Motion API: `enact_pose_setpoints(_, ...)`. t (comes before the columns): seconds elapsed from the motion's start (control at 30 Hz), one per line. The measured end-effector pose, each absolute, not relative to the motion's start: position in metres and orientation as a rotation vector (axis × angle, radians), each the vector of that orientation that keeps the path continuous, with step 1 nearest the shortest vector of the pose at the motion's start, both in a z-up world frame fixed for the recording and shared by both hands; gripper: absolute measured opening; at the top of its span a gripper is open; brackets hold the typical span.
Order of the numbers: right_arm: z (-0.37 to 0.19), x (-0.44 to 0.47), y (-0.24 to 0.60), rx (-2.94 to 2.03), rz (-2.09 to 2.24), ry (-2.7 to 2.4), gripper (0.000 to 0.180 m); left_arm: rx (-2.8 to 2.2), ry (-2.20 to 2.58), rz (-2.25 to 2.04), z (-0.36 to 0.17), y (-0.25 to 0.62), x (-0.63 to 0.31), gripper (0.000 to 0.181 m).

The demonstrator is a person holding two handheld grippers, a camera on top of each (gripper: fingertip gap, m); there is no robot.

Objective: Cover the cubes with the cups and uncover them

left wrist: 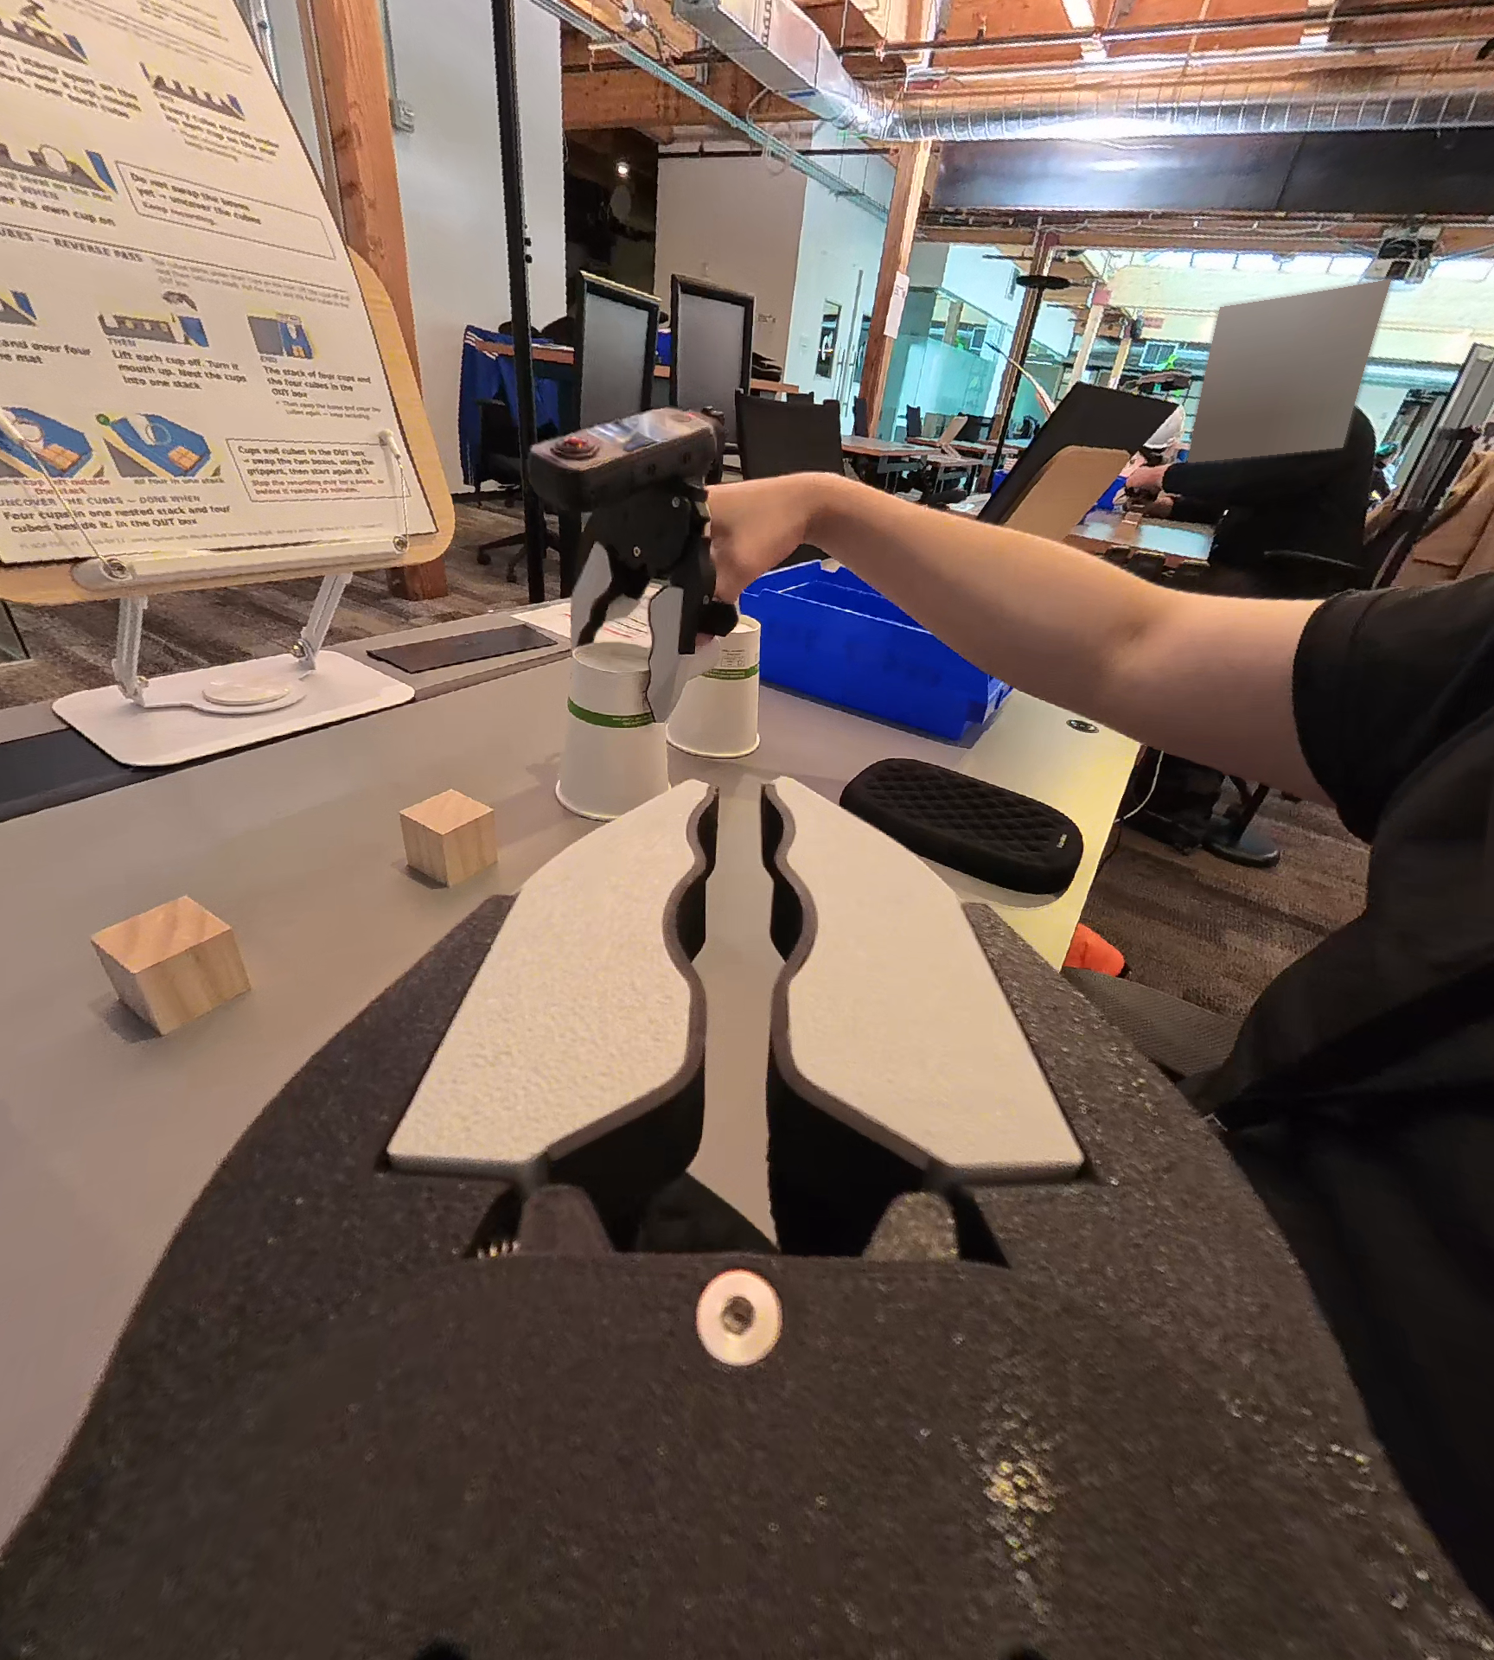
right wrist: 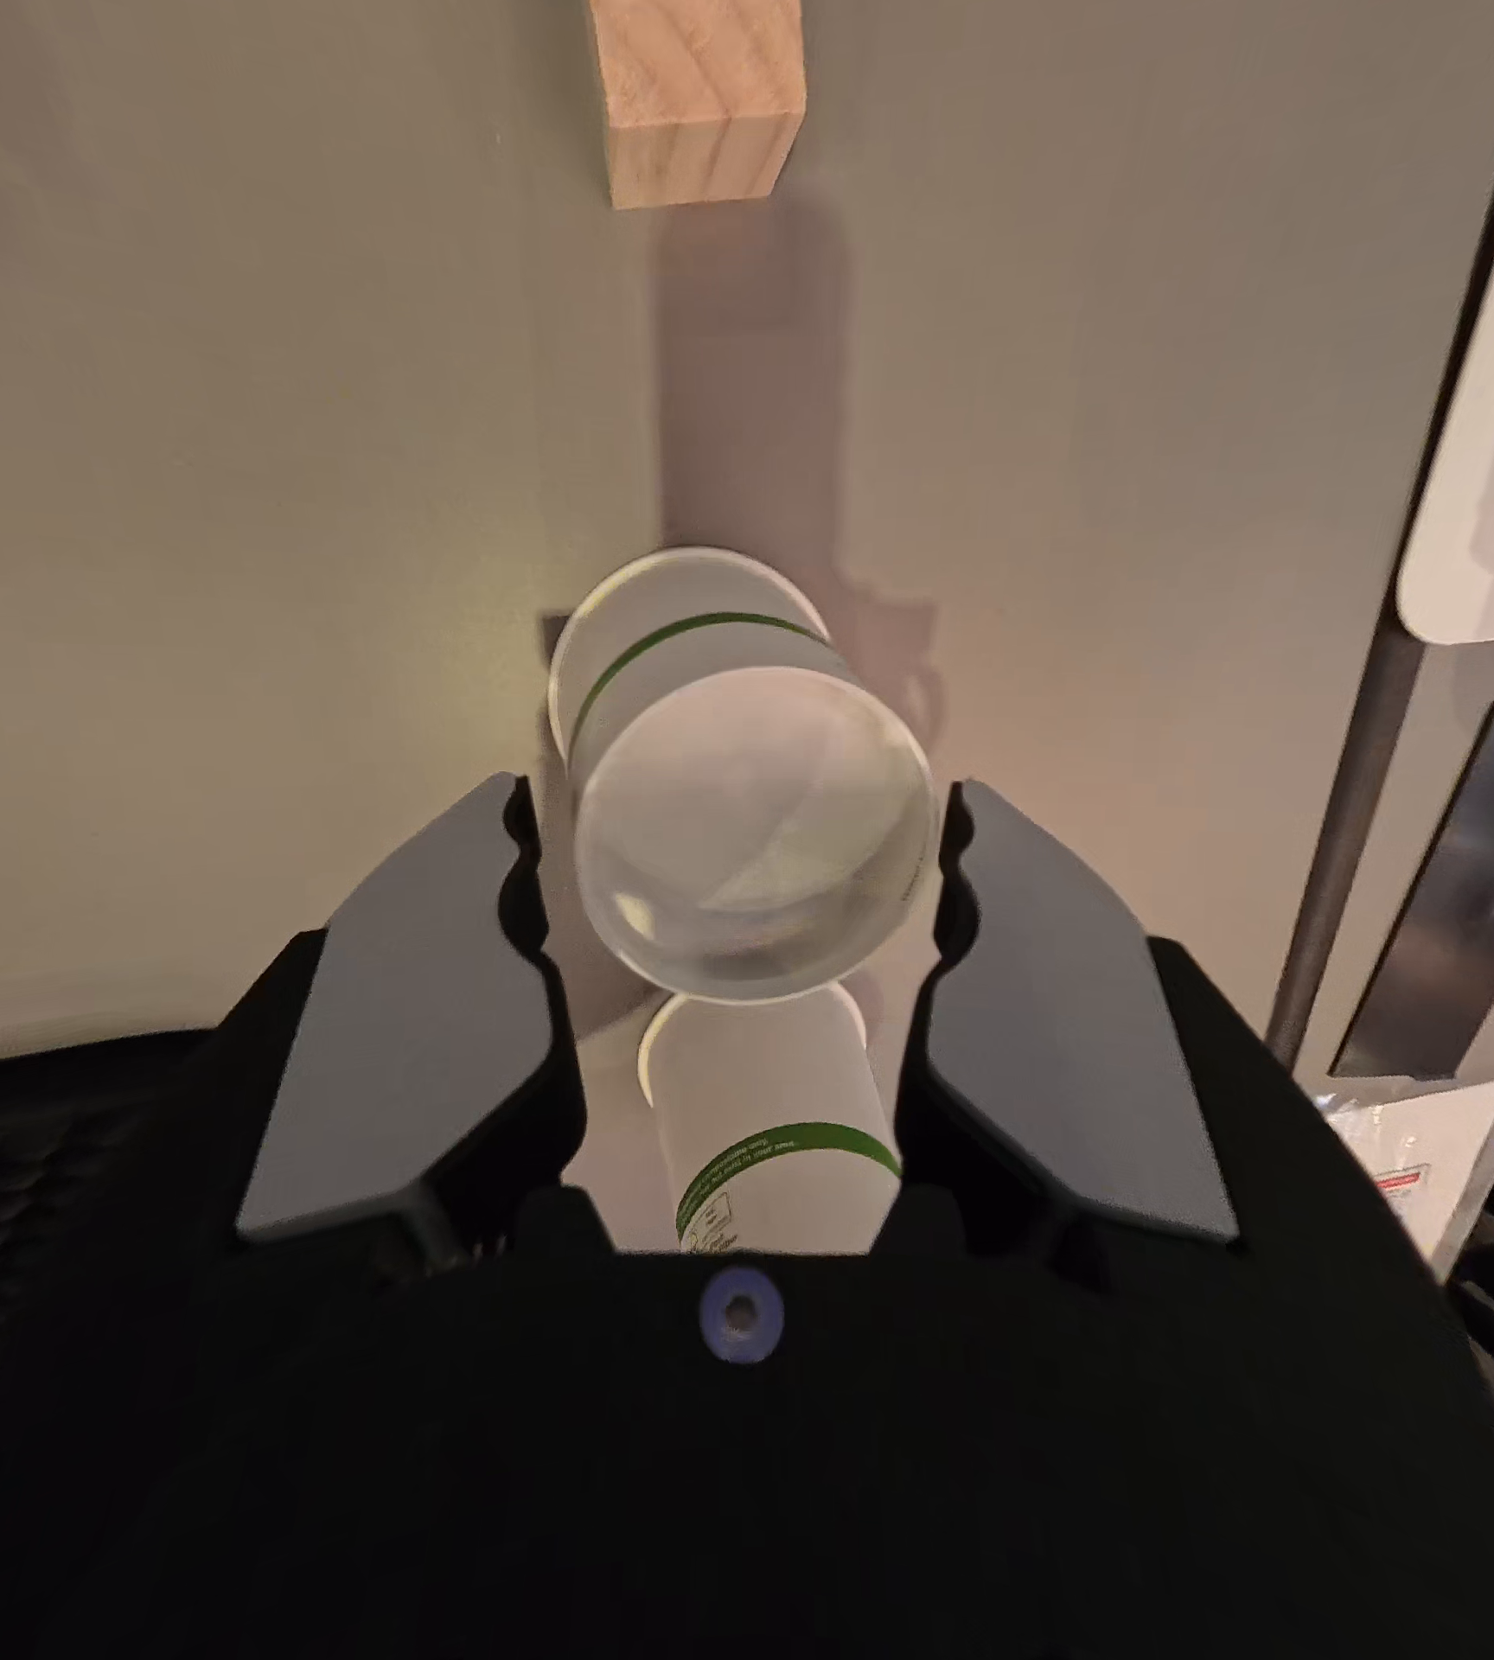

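Two white paper cups with a green band stand upside down on the grey table. My right gripper point(left wrist: 622, 669) hangs over the nearer cup point(left wrist: 610, 746), open, with its fingers straddling the cup's base. In the right wrist view this cup point(right wrist: 752, 844) sits between the fingers of the right gripper point(right wrist: 736, 790), with a small gap on the left side. The second cup point(left wrist: 716, 692) stands just behind it and also shows in the right wrist view point(right wrist: 770, 1159). Two bare wooden cubes point(left wrist: 447, 835) point(left wrist: 173, 961) lie left of the cups; one cube point(right wrist: 698, 99) shows beyond the cup. My left gripper point(left wrist: 739, 790) is shut and empty, low over the table.
A blue bin point(left wrist: 869, 656) stands behind the cups to the right. A black padded rest point(left wrist: 963, 822) lies at the table's right edge. An instruction board point(left wrist: 150, 296) on a white stand point(left wrist: 231, 701) is at the back left. The person's arm point(left wrist: 1040, 602) reaches across.
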State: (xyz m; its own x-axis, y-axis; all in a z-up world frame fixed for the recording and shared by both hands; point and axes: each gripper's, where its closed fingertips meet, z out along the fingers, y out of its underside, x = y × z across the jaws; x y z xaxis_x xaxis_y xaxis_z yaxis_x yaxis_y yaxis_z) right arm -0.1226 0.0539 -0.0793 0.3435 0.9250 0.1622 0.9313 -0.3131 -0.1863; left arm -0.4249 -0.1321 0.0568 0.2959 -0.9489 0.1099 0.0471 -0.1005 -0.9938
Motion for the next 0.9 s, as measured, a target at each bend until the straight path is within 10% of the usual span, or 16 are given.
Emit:
enact_pose_setpoints(0.63,0.057,-0.141,0.052,-1.854,-0.303,-1.214,0.105,-1.514,0.823,-0.902,0.053,-0.083,-0.439,0.019)
enact_pose_setpoints(0.9,0.106,-0.159,0.043,-1.671,-0.061,-1.038,0.106,-1.714,0.852,-0.131,0.078,0.020,-0.512,0.034)
